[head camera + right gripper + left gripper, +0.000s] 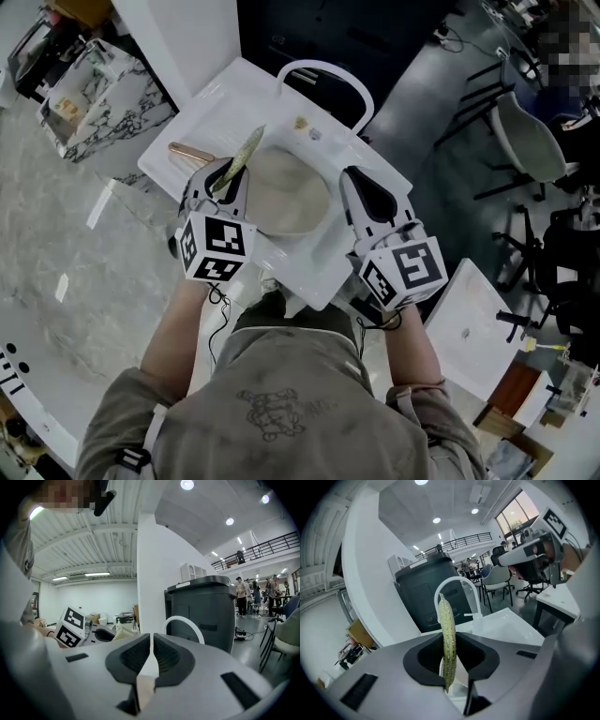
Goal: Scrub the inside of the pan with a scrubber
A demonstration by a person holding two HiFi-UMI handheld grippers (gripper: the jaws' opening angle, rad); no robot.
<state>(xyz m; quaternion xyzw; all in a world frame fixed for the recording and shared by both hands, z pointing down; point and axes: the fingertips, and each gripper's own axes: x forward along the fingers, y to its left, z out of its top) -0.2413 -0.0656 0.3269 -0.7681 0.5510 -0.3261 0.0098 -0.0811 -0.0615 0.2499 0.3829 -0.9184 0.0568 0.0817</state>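
The pan (pixel 292 195), round with a pale tan inside, lies in the white sink (pixel 319 272); its wooden handle (pixel 190 152) points left over the sink's edge. My left gripper (pixel 226 180) hovers at the pan's left rim, shut on a thin green-yellow scrubber (pixel 245 153) that sticks up and away from the jaws. Seen from the left gripper view, the scrubber (pixel 447 639) stands edge-on between the jaws of the left gripper (pixel 449 670). My right gripper (pixel 357 183) is at the pan's right rim, shut and holding nothing. In its own view the right gripper (pixel 151 644) shows the jaws pressed together.
A white arched faucet (pixel 324 71) rises behind the basin. A dark bin (pixel 202 606) stands beyond it. A marbled box (pixel 94 94) sits on the floor at the left. Chairs (pixel 527 141) and a small white table (pixel 473 323) are to the right.
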